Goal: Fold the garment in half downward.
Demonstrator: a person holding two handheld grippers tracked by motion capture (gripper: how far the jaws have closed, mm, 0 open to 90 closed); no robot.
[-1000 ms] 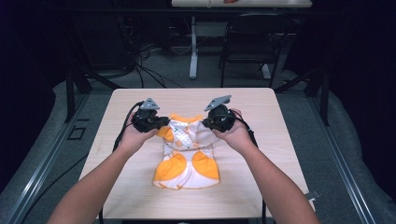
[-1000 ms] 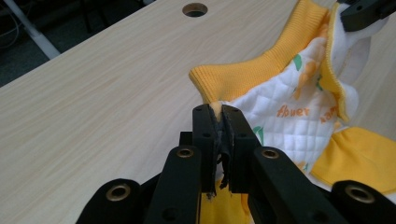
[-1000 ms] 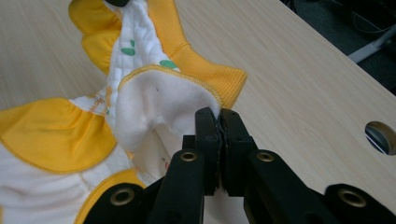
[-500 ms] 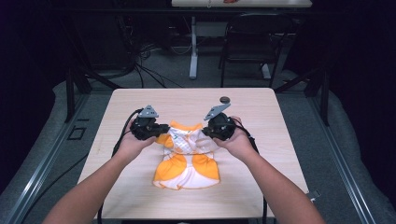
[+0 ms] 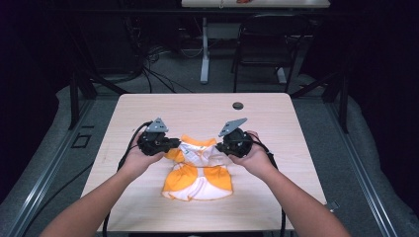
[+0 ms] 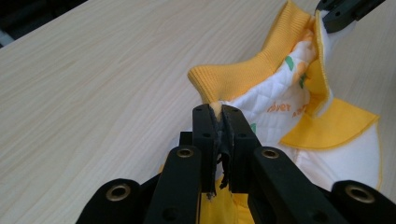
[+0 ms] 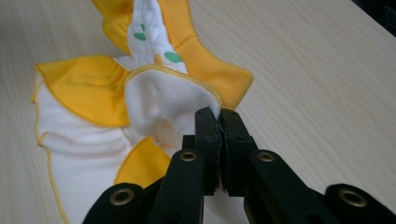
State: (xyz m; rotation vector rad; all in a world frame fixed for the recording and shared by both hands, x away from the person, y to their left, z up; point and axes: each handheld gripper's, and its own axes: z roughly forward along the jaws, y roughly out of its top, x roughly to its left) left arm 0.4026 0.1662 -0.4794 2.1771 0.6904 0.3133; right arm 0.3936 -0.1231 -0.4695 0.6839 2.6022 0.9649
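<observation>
Light wood counter (image 5: 148, 113), near half taken up by a small orange-and-white quilted garment (image 5: 200, 170), likely a baby or pet vest with ribbed orange trim. Lower part lies flat on the counter; far edge is lifted off the wood between the two claws, so this looks like a fold or a spread in progress: top edge held taut by both corners so the piece moves as one.

Left claw (image 6: 218, 116) is clamped tight on the ribbed orange hem, fabric pinched up between the jaws. Right claw (image 7: 219, 119) is likewise closed hard on the white fleecy lining edge by the opposite corner, barely any gap.

Hands: left hand (image 5: 141, 157) and right hand (image 5: 254, 157) sit level, mirrored, either side of the garment, claws pointing inward toward each other, low over the counter, forearms coming up from the near edge. Grey plates tilt outward.

Small dark round grommet (image 5: 238, 105) at the far side, well apart from the work.
</observation>
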